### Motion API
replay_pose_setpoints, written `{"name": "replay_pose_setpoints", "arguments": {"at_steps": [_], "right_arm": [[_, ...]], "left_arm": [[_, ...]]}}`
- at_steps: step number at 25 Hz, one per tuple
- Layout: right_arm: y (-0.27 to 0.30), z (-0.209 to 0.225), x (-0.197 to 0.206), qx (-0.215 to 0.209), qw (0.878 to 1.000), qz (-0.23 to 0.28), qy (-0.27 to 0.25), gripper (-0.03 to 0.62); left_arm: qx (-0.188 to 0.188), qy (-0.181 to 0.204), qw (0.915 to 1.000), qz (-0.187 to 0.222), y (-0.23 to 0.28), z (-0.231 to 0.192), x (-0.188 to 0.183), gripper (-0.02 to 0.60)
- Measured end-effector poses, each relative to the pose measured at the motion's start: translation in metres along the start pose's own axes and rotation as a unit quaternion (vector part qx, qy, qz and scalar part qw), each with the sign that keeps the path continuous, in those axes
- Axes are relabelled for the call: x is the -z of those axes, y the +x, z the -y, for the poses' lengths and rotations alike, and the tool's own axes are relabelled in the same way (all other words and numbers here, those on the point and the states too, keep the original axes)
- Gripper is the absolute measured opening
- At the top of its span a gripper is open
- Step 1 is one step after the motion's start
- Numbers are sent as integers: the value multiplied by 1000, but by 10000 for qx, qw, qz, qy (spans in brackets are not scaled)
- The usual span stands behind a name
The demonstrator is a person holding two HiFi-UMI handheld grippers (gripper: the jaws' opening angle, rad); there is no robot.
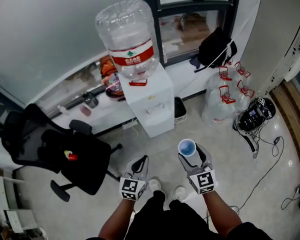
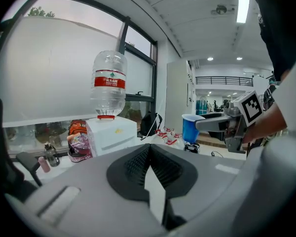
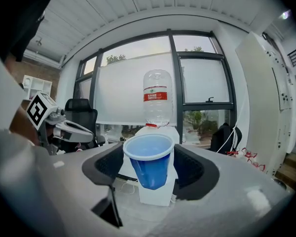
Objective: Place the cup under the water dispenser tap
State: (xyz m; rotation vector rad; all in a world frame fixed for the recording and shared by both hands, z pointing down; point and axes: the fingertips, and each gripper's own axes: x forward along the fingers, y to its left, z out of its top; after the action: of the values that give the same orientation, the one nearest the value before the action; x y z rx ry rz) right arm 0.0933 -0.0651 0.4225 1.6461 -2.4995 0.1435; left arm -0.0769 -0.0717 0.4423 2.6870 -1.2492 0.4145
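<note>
Blue cup (image 1: 186, 147): upright, mouth up, empty-looking, carried above floor (image 1: 230, 184), not set down. Pinched at its sides between 2 pads of right gripper (image 1: 191, 155).

Water dispenser (image 1: 151, 101) stands on floor by window wall, bottle (image 1: 126, 34) on top. It lies straight ahead of cup, well apart. Tap on front face too small to pick out.

Right hand nearer, already carrying; gripper aims near level at dispenser front.

Left gripper (image 1: 140, 165) just beside it, jaws pressed together, nothing between, same heading.

Judgement: next move is forward carry, then lowering under tap.
</note>
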Motion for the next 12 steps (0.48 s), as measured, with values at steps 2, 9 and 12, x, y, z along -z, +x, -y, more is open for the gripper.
{"name": "replay_pose_setpoints", "arguments": {"at_steps": [2, 9, 12], "right_arm": [[16, 2, -2, 43, 10000, 0, 34, 318], [68, 0, -10, 328, 9993, -72, 157, 318], [86, 0, -9, 381, 9991, -120, 159, 318]], "left_arm": [[-3, 36, 10000, -14, 8, -14, 0, 15], [264, 9, 9996, 79, 33, -53, -11, 15], [346, 22, 9994, 83, 43, -72, -14, 15]]}}
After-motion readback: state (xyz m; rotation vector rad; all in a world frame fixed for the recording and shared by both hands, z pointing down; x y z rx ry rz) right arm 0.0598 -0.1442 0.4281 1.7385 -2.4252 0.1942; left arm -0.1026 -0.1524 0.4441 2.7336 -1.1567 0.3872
